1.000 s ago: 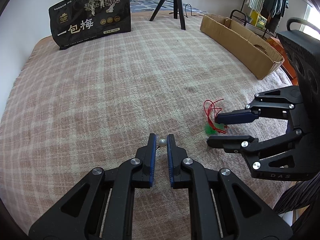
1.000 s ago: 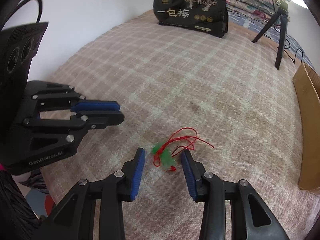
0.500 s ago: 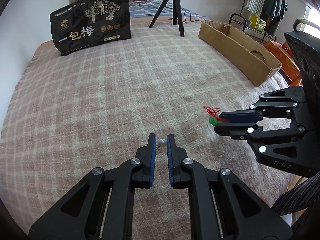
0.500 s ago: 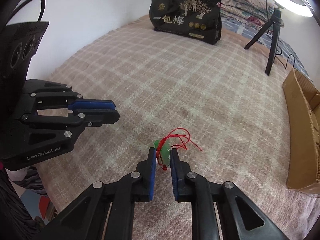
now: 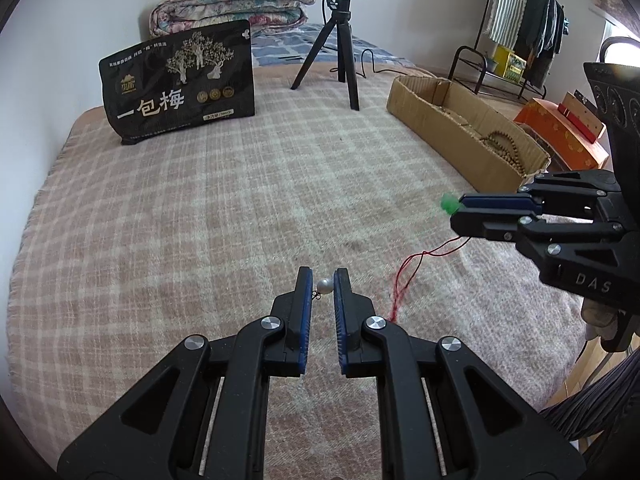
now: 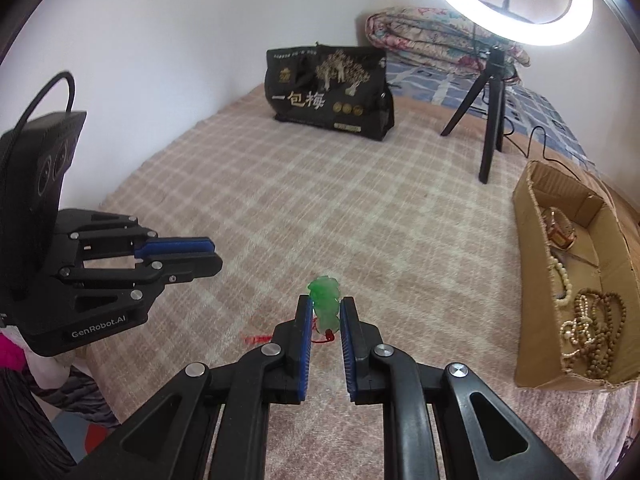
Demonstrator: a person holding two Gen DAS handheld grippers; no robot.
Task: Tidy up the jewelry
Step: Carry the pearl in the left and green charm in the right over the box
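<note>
- Bed point(image 5: 200, 208): covered by a pink-and-cream checked blanket that fills most of both views; a folded floral quilt point(image 5: 228, 6) lies at its far end against the wall.
- Black bag point(image 5: 180, 84): stands upright on the far part of the blanket, printed with gold trees and pale characters.
- Cardboard box point(image 6: 576, 280): long, open-topped, lying along the right edge of the bed; it holds strands of brown and cream beads point(image 6: 592, 328) and a small amber-coloured object at its far end.
- Ring light point(image 6: 504, 4): lit, mounted on a black tripod point(image 5: 340, 48) that stands on the blanket between the bag and the box.
- Left gripper point(image 5: 323, 286): seen from its own camera low in the frame; its blue-padded fingers are closed to a narrow gap and pinch a small white pearl point(image 5: 325, 285) at their tips, held clear above the blanket.
- Right gripper point(image 6: 325, 312): fingers drawn close together and clamped on a green pendant point(image 6: 326, 300), which stands up between the pads, raised off the bed.
- Red cord point(image 5: 416, 264): attached to the pendant; in the left view it hangs from the right gripper down to the blanket, where its end lies just right of the left fingers.
- Relative position: the two grippers sit side by side over the near part of the bed, apart from each other, with the box further to the right.
</note>
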